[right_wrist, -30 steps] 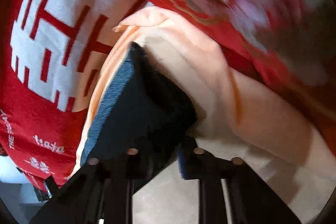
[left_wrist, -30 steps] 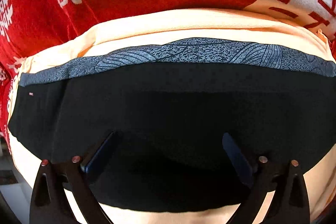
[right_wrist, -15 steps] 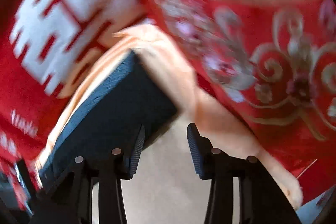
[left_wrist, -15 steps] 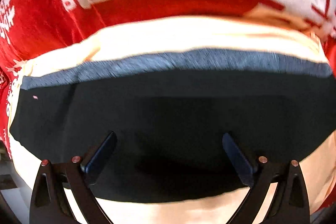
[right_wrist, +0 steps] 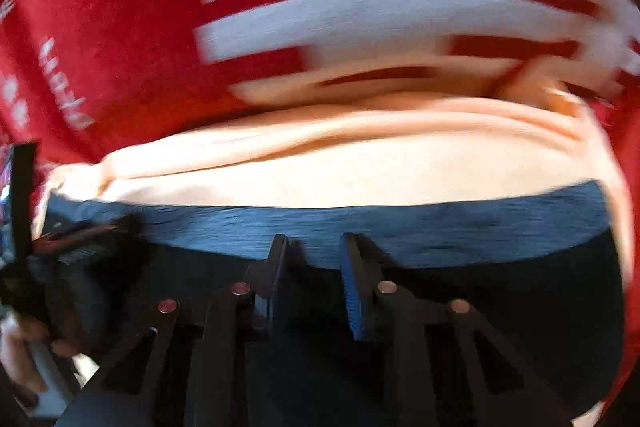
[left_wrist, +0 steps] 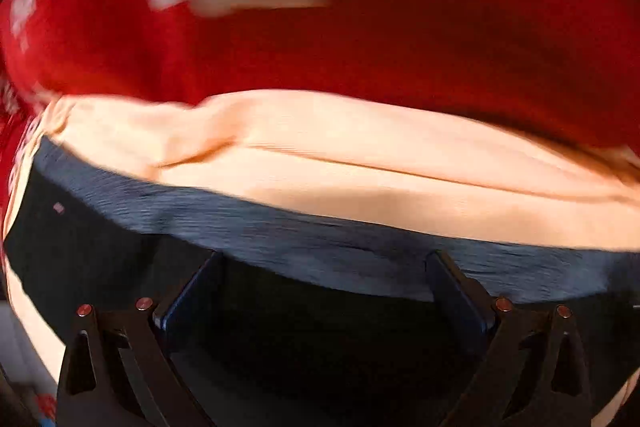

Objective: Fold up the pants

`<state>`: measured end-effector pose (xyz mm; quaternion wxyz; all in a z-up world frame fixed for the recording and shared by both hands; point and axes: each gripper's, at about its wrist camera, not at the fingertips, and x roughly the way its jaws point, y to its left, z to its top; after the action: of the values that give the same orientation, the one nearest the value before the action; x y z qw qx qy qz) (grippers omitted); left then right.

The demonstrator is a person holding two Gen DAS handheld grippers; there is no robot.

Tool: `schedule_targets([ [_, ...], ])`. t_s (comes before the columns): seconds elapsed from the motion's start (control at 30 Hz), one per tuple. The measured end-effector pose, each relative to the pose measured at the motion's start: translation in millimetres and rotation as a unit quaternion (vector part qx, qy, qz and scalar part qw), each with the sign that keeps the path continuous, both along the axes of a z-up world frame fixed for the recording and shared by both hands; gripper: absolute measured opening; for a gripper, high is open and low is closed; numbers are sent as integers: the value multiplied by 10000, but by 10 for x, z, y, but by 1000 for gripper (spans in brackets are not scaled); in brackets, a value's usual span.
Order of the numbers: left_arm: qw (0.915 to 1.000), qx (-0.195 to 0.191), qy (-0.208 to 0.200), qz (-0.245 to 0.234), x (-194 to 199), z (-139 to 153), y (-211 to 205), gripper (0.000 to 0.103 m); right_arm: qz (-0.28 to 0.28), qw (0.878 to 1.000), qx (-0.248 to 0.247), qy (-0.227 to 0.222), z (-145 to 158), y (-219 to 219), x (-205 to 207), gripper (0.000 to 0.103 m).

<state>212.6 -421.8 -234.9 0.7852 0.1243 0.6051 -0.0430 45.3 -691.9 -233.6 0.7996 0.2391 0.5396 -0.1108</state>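
The left gripper has its jaws spread wide, with nothing between them but the dark pants lying underneath; whether the fingertips touch the cloth cannot be told. Just ahead of its tips runs the grey-blue waistband of the pants, crossing the view from side to side. Beyond the waistband lies a peach-coloured cloth, and past that a red blanket with white lettering, all blurred.

The right gripper has its jaws a narrow gap apart, not clamped on anything; the dark pants show in the gap and to either side. The waistband again runs just ahead of the tips, with the peach cloth beyond it and the red blanket with its large white pattern farthest off. To the right gripper's left, blurred dark gear and a hand show at the edge.
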Motion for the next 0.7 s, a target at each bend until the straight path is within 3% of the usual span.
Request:
schedule_targets([
  [0.07,9996,-106,100,240,131,-20,326,103,-316,9993,192,33,-15,-231,-124,27],
  [0.13,9990,-156,175,375,242,-25,571,103,-417,9990,55,151,28,-299,-186,28],
  [0.2,9994,18,89,348,274,50,739,103,-539,9978,-161,342,106,-293,-260,32],
  [0.33,9988,237,250,351,264,151,1129,103,-711,9968,251,282,279,-77,-446,34],
  [0.47,9989,145,362,277,118,269,1610,103,-578,9913,1186,-22,440,607,-596,41],
  [0.57,9985,42,469,265,-46,359,1960,103,-496,9710,2329,-213,372,1427,-600,44],
  [0.7,9997,-2,239,45,78,573,2305,103,-384,9469,3183,-228,168,2418,-431,44],
])
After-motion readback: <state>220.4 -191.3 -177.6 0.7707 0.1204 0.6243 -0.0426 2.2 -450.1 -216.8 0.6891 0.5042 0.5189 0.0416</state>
